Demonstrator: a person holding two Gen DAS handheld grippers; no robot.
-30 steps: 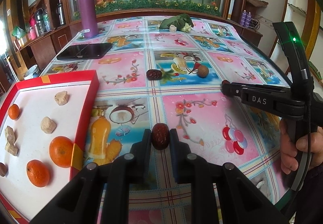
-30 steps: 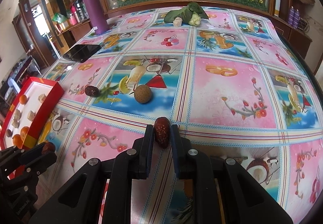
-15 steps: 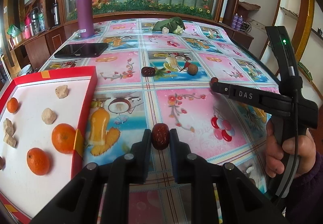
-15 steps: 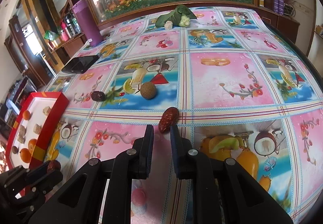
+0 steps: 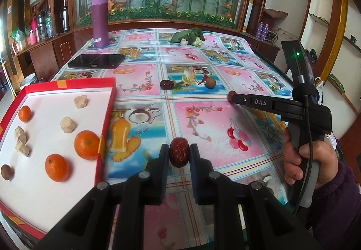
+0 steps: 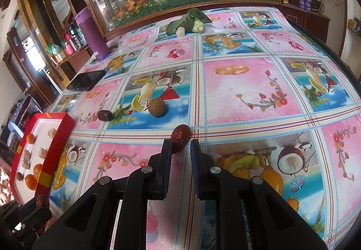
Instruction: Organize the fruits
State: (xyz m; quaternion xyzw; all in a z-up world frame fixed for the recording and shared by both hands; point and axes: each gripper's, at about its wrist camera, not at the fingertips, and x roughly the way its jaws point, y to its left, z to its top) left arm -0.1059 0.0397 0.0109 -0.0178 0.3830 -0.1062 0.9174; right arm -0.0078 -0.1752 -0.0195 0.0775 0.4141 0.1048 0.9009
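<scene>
My left gripper (image 5: pixel 179 156) is shut on a dark red date (image 5: pixel 178 152), held above the table just right of the red tray (image 5: pixel 106 112). The tray holds several oranges (image 5: pixel 86 144), beige lumps and a brown fruit. My right gripper (image 6: pixel 179 148) is open; a second red date (image 6: pixel 179 137) lies on the tablecloth at its fingertips, tilted and touching the left finger (image 6: pixel 165 153). That gripper also shows in the left wrist view (image 5: pixel 233 97). A third date (image 6: pixel 105 115) and a brown longan (image 6: pixel 157 107) lie further out.
A flowery tablecloth covers the table. A black phone (image 5: pixel 97 61) and a purple flask (image 5: pixel 99 20) stand at the back left. Green leaves with pale lumps (image 5: pixel 188 35) lie at the far edge. A glass cabinet stands behind.
My right gripper opened and let its date drop onto the cloth, where it lies between the fingertips. My left gripper kept its date while the view shifted slightly.
</scene>
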